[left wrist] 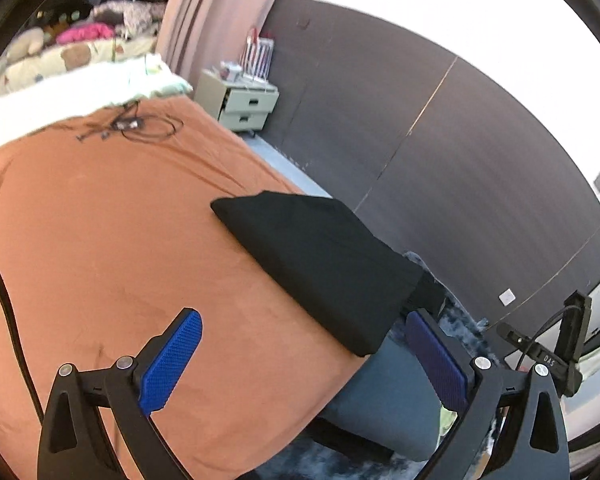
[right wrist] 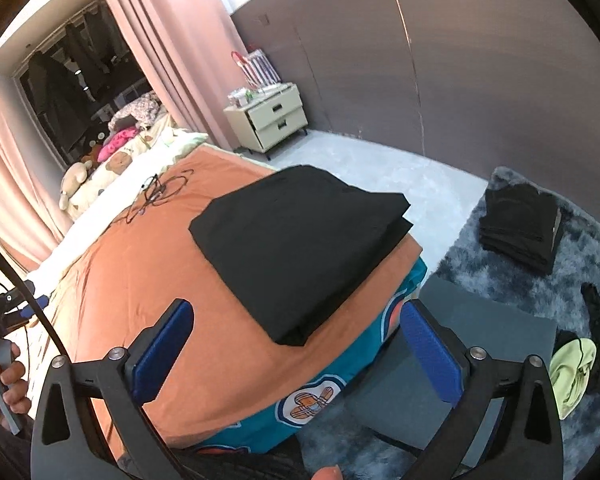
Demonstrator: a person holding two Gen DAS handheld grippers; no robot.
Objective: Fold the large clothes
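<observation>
Black folded garment (right wrist: 300, 248) flat at the orange bedsheet's (right wrist: 148, 280) near corner, left gripper (left wrist: 300, 360) and right gripper (right wrist: 300, 352) both spread wide, empty.

The folded garment (right wrist: 300, 252) lies on the bed (right wrist: 148, 292), just ahead of the right tool (right wrist: 298, 350) and near the bed's corner. Beyond it on the bed lie tangled cables (right wrist: 156, 192), with pillows (right wrist: 112, 168) farther back still. A nightstand (right wrist: 274, 122) stands on the floor behind the bed against the wall. A stack of folded clothes (right wrist: 518, 226) sits on the rug (right wrist: 480, 276), ahead and right of that tool.
</observation>
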